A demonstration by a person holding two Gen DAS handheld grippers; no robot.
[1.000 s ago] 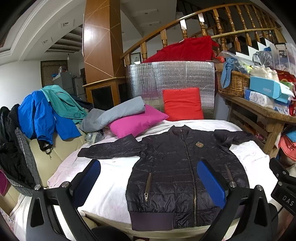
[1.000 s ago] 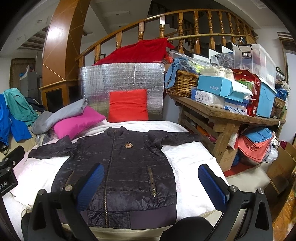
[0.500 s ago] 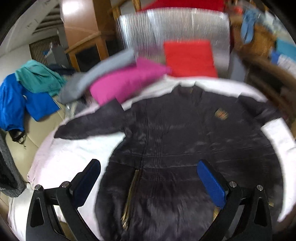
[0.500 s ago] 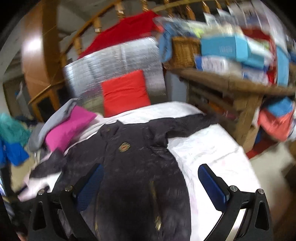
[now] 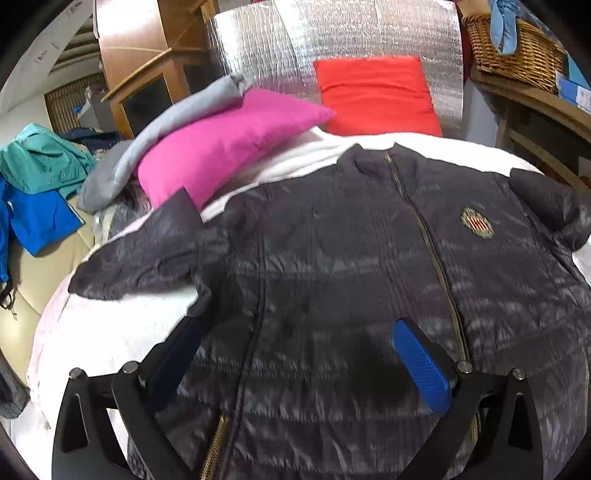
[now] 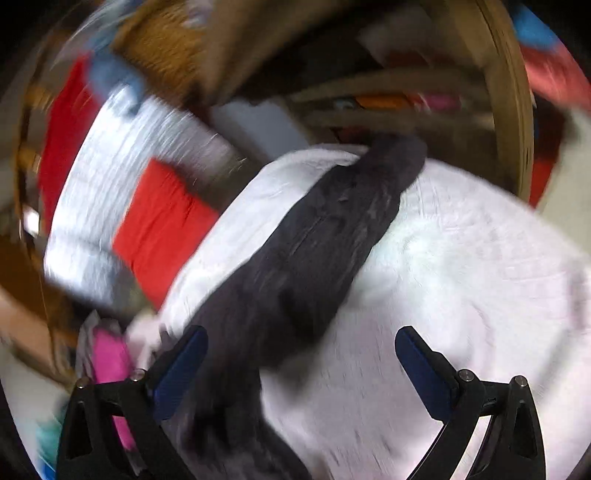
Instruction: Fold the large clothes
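A black quilted jacket (image 5: 351,266) lies front-up, zipped, on a white-covered bed (image 5: 110,332). Its left sleeve (image 5: 147,247) stretches out toward the pink pillow. My left gripper (image 5: 295,365) is open and hovers low over the jacket's lower left front, holding nothing. In the blurred, tilted right wrist view, the jacket's other sleeve (image 6: 325,236) runs diagonally across the white cover (image 6: 461,295). My right gripper (image 6: 299,369) is open, just above that sleeve near the shoulder, empty.
A pink pillow (image 5: 221,144), a grey garment (image 5: 155,144) and a red cushion (image 5: 373,96) lie at the bed's head before a silver foil panel (image 5: 332,33). Blue and teal jackets (image 5: 37,184) hang at left. A wooden shelf with a wicker basket (image 5: 517,51) stands at right.
Both grippers have moved forward and down toward the jacket. The left one now hangs close over the jacket's front. The right one has swung and tilted over the right sleeve.
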